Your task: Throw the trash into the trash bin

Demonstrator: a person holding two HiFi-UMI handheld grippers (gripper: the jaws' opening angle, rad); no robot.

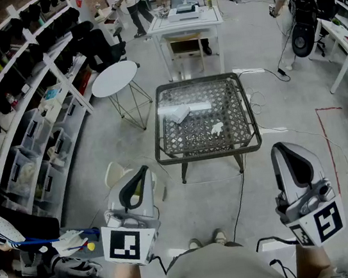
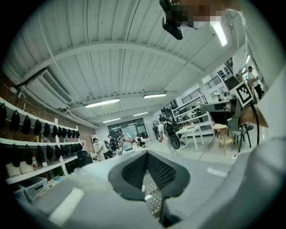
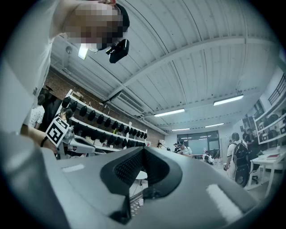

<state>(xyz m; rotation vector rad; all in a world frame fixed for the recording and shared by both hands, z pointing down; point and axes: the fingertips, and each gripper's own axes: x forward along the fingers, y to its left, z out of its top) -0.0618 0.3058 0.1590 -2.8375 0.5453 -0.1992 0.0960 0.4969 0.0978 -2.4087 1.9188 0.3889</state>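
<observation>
The trash lies on the woven-topped bench (image 1: 250,131) in the middle of the floor, in three white pieces. A flat strip (image 1: 198,105) sits in the far left part of the top, with its long axis running left to right across the head view, parallel to the bench's far edge. A folded sheet (image 1: 178,114) lies on the strip's left end. It is skewed to the strip, with one corner pointing toward the near left of the bench. A crumpled wad (image 1: 216,129) rests apart from these two, nearer the person and right of centre. It is bunched up, with no clear long axis.

All three pieces are well ahead of the grippers. The left gripper (image 1: 142,170) is held level over the floor, short of the bench's near left corner. Its jaws are together with nothing between them, as its own view shows (image 2: 147,154). The right gripper (image 1: 279,147) is held short of the near right corner, tipped slightly upward. Its jaws are also pressed together and empty (image 3: 144,150). The wad lies forward of the space between the two grippers, nearer the right one. The strip and sheet lie farther off, ahead of the left one.

A pale rounded object (image 1: 114,173) stands on the floor, mostly hidden behind the left gripper. I cannot tell what it is.
</observation>
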